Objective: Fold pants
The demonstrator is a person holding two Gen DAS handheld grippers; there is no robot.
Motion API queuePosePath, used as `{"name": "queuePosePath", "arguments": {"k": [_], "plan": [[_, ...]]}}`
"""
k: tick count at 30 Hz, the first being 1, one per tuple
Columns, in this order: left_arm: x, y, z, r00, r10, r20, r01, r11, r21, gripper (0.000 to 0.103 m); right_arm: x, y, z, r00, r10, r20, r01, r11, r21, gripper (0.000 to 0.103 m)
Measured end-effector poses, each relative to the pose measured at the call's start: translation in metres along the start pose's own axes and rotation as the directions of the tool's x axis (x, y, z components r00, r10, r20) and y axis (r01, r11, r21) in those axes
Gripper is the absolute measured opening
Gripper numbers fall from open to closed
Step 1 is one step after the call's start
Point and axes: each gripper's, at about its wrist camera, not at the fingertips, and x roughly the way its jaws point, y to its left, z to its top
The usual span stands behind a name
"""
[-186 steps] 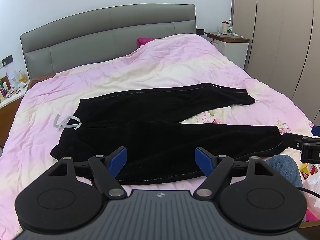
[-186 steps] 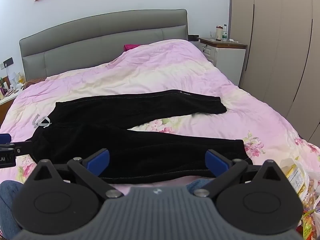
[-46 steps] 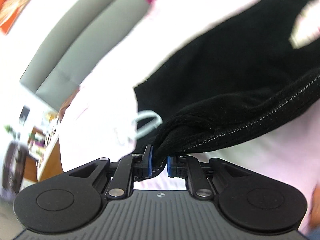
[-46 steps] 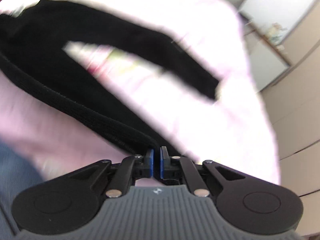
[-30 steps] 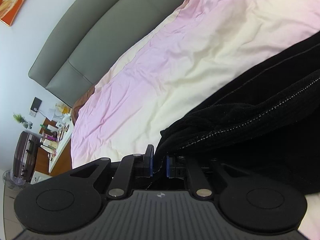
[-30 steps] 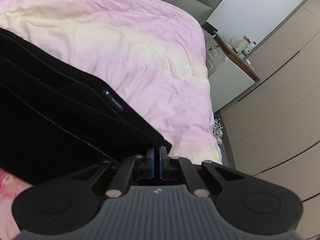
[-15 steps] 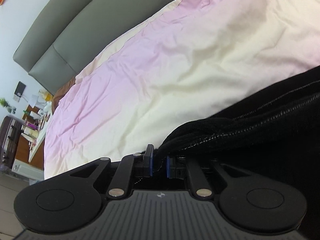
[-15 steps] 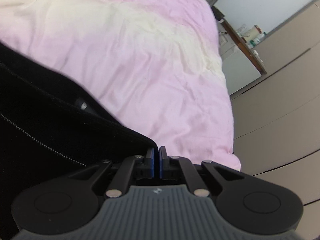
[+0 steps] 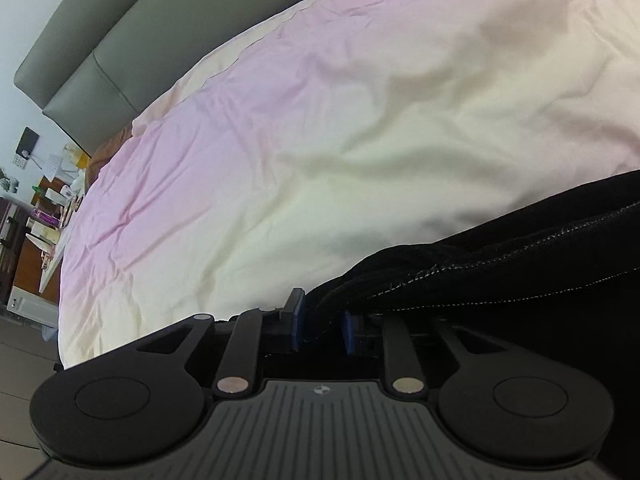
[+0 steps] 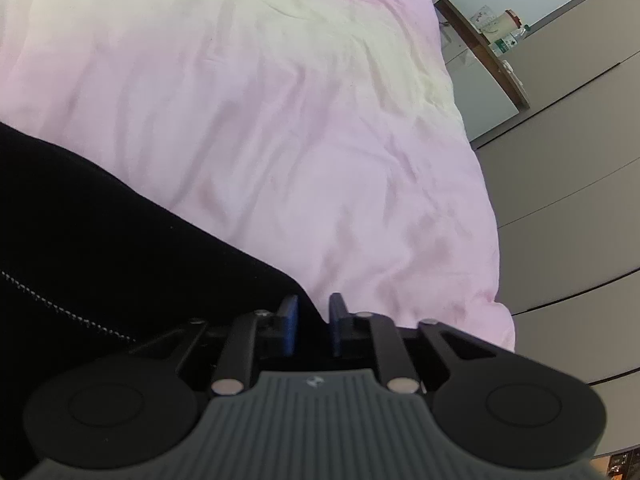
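Observation:
The black pants (image 9: 500, 264) lie on the pink and cream duvet (image 9: 360, 128), one leg laid over the other, pale stitching along the seam. In the left wrist view my left gripper (image 9: 320, 320) has its jaws slightly parted, with bunched waist fabric still lying between them. In the right wrist view the pants (image 10: 100, 240) fill the lower left. My right gripper (image 10: 312, 324) has its jaws slightly parted at the leg's end corner, and the cloth lies between them.
A grey padded headboard (image 9: 132, 52) runs along the bed's far end. A cluttered bedside table (image 9: 44, 216) stands at the left. A white nightstand (image 10: 484, 92) and beige wardrobe doors (image 10: 568, 184) stand at the right of the duvet (image 10: 280, 100).
Both grippers carried the near leg over onto the far leg and came down low on the bed. In the last half second both pairs of jaws went from shut to slightly parted.

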Motion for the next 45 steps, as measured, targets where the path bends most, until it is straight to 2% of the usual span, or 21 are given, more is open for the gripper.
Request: {"name": "queuePosePath", "arguments": {"k": [1,2,3,7,10,12,15,16,18,19,20,22,26,28,31,32,33,35,36,41,45], "plan": [[-0.005,0.005,0.001,1.000,-0.026,0.007,0.026,1.000,-0.011,0.053,-0.003,-0.001,0.000,1.000,-0.015,0.005,0.015,1.000,0.007,0.061],[-0.011,0.010,0.001,0.999,-0.043,0.017,0.044,0.999,-0.024,0.069,-0.008,-0.003,-0.001,1.000,-0.017,0.016,0.016,1.000,0.014,0.066],[-0.019,0.017,0.001,0.998,-0.055,0.037,0.056,0.997,-0.048,0.091,-0.015,-0.006,-0.002,0.999,-0.006,0.035,0.006,1.000,0.018,0.068],[-0.054,0.047,0.001,0.989,-0.108,0.104,0.122,0.983,-0.139,0.091,-0.047,-0.019,-0.011,0.997,0.013,0.078,-0.018,0.998,0.062,0.072],[-0.073,0.072,-0.019,0.980,-0.152,0.130,0.178,0.960,-0.214,0.091,-0.074,-0.029,-0.027,0.990,0.096,0.104,-0.111,0.982,0.154,0.072],[-0.079,0.092,-0.047,0.969,-0.201,0.144,0.237,0.920,-0.313,0.091,-0.091,-0.029,-0.043,0.978,0.169,0.123,-0.193,0.957,0.215,0.072],[-0.078,0.122,-0.099,0.955,-0.241,0.174,0.295,0.835,-0.465,0.089,-0.115,-0.021,-0.074,0.944,0.288,0.159,-0.326,0.888,0.323,0.072],[-0.076,0.131,-0.117,0.952,-0.243,0.185,0.305,0.799,-0.518,0.088,-0.121,-0.017,-0.086,0.929,0.325,0.175,-0.368,0.856,0.363,0.072],[-0.070,0.150,-0.157,0.944,-0.256,0.208,0.329,0.698,-0.635,0.088,-0.132,-0.006,-0.108,0.894,0.398,0.205,-0.448,0.783,0.431,0.072],[-0.064,0.157,-0.179,0.935,-0.276,0.222,0.351,0.631,-0.692,0.088,-0.136,0.000,-0.118,0.877,0.428,0.217,-0.479,0.745,0.465,0.072],[-0.058,0.161,-0.194,0.927,-0.295,0.232,0.367,0.580,-0.728,0.088,-0.140,0.008,-0.129,0.859,0.457,0.231,-0.508,0.701,0.500,0.072],[-0.041,0.167,-0.228,0.905,-0.339,0.255,0.394,0.449,-0.802,0.088,-0.143,0.020,-0.146,0.834,0.490,0.255,-0.540,0.630,0.558,0.072],[-0.007,0.165,-0.272,0.865,-0.376,0.331,0.430,0.219,-0.876,0.088,-0.137,0.039,-0.173,0.805,0.523,0.278,-0.551,0.488,0.677,0.071],[0.009,0.159,-0.283,0.845,-0.384,0.371,0.446,0.127,-0.886,0.088,-0.132,0.044,-0.183,0.790,0.535,0.299,-0.554,0.415,0.722,0.071],[0.030,0.151,-0.284,0.815,-0.395,0.423,0.472,0.028,-0.881,0.088,-0.129,0.044,-0.188,0.789,0.523,0.323,-0.550,0.366,0.750,0.070],[0.034,0.149,-0.281,0.809,-0.397,0.434,0.477,0.013,-0.879,0.087,-0.129,0.042,-0.188,0.794,0.510,0.330,-0.546,0.360,0.757,0.070],[0.038,0.148,-0.276,0.810,-0.396,0.433,0.477,0.013,-0.879,0.082,-0.129,0.037,-0.190,0.801,0.495,0.335,-0.538,0.352,0.766,0.070],[0.046,0.144,-0.266,0.820,-0.391,0.419,0.465,0.028,-0.885,0.076,-0.125,0.024,-0.194,0.810,0.469,0.351,-0.528,0.324,0.785,0.070],[0.048,0.144,-0.262,0.822,-0.382,0.422,0.468,0.031,-0.883,0.066,-0.122,0.016,-0.198,0.817,0.454,0.355,-0.518,0.309,0.798,0.070],[0.049,0.137,-0.254,0.857,-0.349,0.379,0.430,0.082,-0.899,0.055,-0.093,-0.037,-0.223,0.871,0.358,0.337,-0.428,0.212,0.879,0.070],[0.040,0.134,-0.247,0.884,-0.326,0.335,0.393,0.131,-0.910,0.050,-0.057,-0.067,-0.241,0.879,0.345,0.329,-0.384,0.102,0.918,0.070]]}}
